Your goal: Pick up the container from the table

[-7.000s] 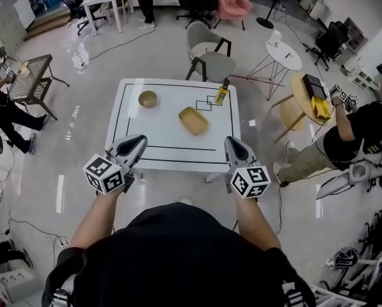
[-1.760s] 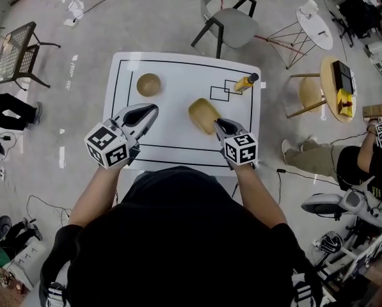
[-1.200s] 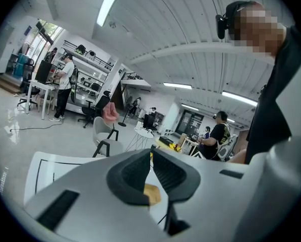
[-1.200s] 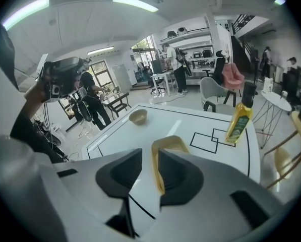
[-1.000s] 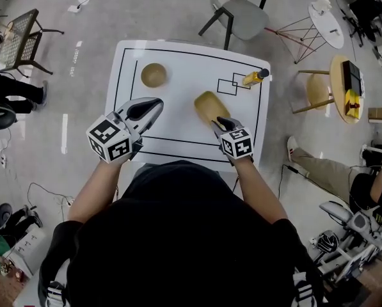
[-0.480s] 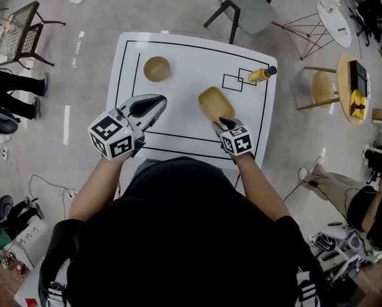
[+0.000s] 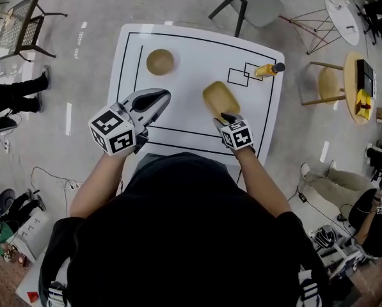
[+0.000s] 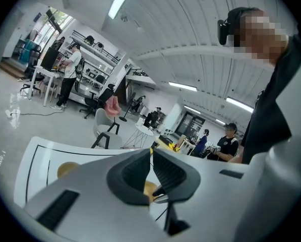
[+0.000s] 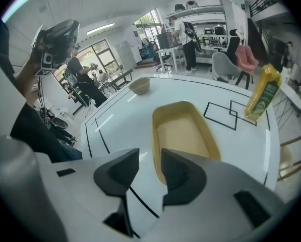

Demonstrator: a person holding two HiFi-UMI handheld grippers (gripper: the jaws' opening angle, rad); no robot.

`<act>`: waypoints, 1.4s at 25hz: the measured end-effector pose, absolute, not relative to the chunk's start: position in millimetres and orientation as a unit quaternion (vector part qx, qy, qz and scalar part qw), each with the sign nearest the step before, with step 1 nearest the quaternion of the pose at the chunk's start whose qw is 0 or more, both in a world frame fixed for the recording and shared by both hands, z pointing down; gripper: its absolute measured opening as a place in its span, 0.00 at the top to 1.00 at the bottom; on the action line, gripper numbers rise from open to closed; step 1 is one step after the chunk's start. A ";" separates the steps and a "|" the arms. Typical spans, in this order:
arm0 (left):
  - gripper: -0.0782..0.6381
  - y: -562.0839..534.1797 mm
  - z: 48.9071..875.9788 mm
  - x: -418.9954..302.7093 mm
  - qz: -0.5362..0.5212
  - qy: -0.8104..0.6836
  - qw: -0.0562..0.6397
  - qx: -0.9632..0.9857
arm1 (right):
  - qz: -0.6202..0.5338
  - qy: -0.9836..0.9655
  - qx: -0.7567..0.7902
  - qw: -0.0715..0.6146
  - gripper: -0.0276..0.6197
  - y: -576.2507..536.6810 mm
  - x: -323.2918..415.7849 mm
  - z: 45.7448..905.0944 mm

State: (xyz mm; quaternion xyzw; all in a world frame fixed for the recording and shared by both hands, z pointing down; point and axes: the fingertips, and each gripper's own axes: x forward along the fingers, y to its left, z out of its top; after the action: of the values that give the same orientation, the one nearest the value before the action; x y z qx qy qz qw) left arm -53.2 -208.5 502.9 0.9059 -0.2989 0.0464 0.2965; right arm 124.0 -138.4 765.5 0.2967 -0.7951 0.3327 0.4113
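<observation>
Approach step, with no grasp made yet. The right tongs (image 7: 227, 116) point steeply down at the near end of the yellow container (image 9: 185, 132), which sits flat and empty on the white table (image 7: 178, 117), right of centre. A yellow bottle (image 7: 268, 70) stands beyond it and a wooden bowl (image 7: 160, 61) lies well apart to the left. In the right gripper view the jaws are opening, already wide. Only bare table and a black taped line (image 9: 142, 205) show in the gap, and the container's near rim lies just ahead, partly under the right-hand jaw. The left tongs (image 8: 151, 158) hang level over the table's near left part, drawn narrow to a slit and empty. We judge that the next move calls for a small sideways shift so the near wall of the container falls between the pads — one pad inside, one outside — then a short descent and a close. The wall looks thin and smooth, so we think a shallow bite could slip.
</observation>
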 end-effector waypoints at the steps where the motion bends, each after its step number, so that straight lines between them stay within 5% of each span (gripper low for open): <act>1: 0.86 -208.9 504.4 -52.6 0.046 -0.298 0.298 0.905 | 0.333 -0.794 0.294 0.415 0.74 -137.7 123.5 768.4; 35: 0.86 -219.5 520.2 -44.2 0.036 -0.286 0.335 0.897 | 0.279 -0.776 0.252 0.507 0.83 -134.4 123.5 813.8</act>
State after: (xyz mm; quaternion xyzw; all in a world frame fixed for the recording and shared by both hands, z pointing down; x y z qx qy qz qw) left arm -44.2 -219.5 520.2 0.8970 -0.2859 0.0356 0.3354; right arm 123.5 -134.4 813.8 0.2522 -0.7757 0.2791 0.5067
